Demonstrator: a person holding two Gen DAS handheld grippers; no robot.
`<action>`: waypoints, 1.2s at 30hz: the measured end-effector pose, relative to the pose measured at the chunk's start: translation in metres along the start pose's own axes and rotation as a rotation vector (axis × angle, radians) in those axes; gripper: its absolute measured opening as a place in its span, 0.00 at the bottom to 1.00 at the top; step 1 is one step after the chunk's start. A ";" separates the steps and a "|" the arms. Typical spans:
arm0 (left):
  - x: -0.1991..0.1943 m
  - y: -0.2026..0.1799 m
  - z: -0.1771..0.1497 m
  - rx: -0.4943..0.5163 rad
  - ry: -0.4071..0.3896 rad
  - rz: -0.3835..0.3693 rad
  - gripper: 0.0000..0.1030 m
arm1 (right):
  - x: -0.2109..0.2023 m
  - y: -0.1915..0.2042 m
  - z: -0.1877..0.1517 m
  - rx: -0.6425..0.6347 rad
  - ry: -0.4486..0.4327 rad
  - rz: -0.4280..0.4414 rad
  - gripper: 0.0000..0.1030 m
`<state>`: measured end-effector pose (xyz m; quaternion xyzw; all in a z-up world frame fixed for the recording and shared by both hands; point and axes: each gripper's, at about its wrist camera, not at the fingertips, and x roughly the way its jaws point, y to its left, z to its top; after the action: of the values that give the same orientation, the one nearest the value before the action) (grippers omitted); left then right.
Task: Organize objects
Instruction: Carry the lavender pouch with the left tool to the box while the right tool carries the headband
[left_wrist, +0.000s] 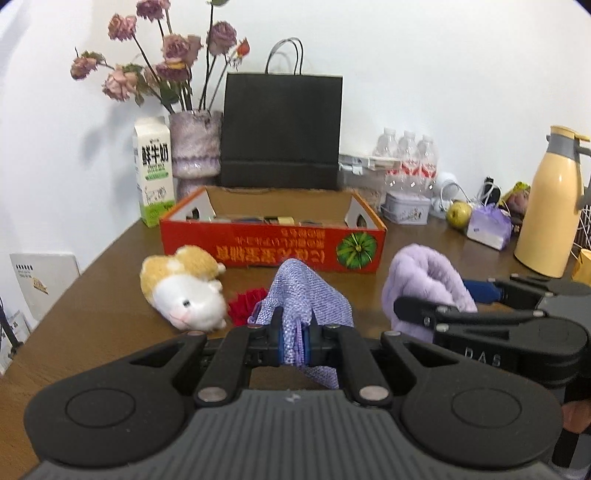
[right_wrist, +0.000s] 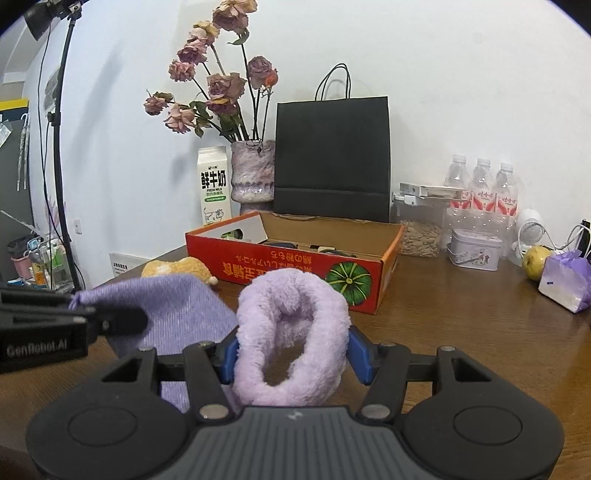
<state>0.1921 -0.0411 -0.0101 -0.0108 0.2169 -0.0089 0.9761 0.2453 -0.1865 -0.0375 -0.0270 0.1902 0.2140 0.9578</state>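
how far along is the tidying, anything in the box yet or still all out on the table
Partly done: the red box already holds a few small dark items, too hidden to name. In hand: the left gripper has its jaws shut on the purple mesh cloth, and the right gripper grips the fluffy lilac ring; both are in front of the box. Left: the hamster plush and a red item lie on the table.

black left gripper and right gripper, ribbed grey bodies, blue-padded fingers, silver screws.
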 end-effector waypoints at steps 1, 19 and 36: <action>-0.001 0.001 0.002 0.002 -0.007 0.001 0.09 | 0.000 0.002 0.002 0.001 0.000 0.002 0.55; 0.025 0.018 0.037 -0.009 -0.059 0.017 0.09 | 0.021 0.021 0.037 -0.008 -0.013 0.006 0.55; 0.064 0.026 0.075 -0.008 -0.100 0.001 0.09 | 0.066 0.017 0.071 -0.009 -0.033 0.001 0.55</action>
<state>0.2823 -0.0148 0.0297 -0.0153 0.1676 -0.0071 0.9857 0.3180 -0.1358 0.0039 -0.0278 0.1735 0.2158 0.9605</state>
